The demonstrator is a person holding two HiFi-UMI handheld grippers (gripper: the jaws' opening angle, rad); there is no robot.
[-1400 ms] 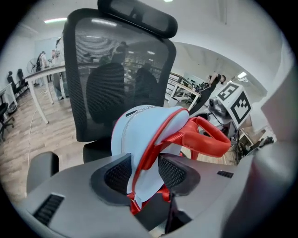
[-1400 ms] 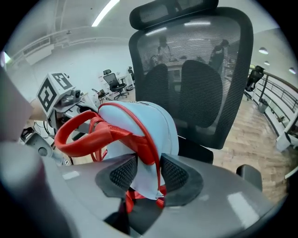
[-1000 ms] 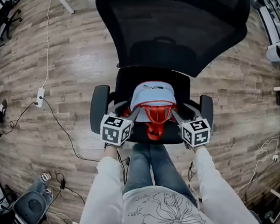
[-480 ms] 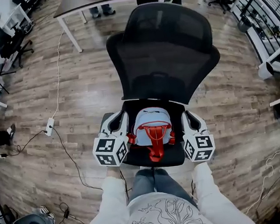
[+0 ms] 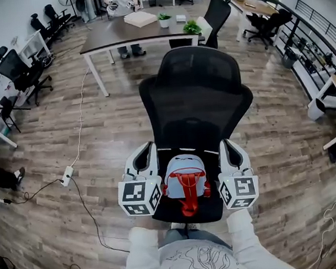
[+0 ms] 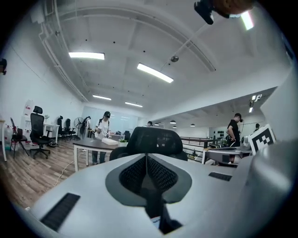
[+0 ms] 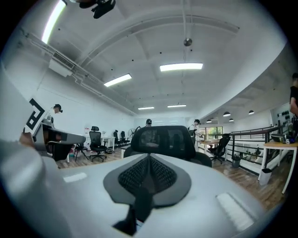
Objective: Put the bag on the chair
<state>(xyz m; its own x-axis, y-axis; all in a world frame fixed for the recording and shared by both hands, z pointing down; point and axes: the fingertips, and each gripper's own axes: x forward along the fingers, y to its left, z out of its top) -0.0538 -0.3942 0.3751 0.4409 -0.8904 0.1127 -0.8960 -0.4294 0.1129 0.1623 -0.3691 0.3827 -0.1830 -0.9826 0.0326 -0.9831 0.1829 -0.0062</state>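
Left hand-held gripper (image 6: 147, 160): jaws pressed together, holding nothing. Right hand-held gripper (image 7: 149, 162): the same. Bag (image 5: 184, 182): sits on the seat of the chair (image 5: 196, 107), between your two grippers. Task: appears done; you need only draw clear.

colours around my chair

the bag (image 5: 184, 182) is pale blue with red straps; the chair (image 5: 195, 98) is black mesh. my left gripper (image 6: 146, 158) and right gripper (image 7: 149, 158) are light grey with black dotted pads (image 6: 133, 174), and their cubes (image 5: 140, 196) wear black-and-white squares. the floor (image 5: 49, 143) is brown wood grain, my sleeves (image 5: 139, 256) white.
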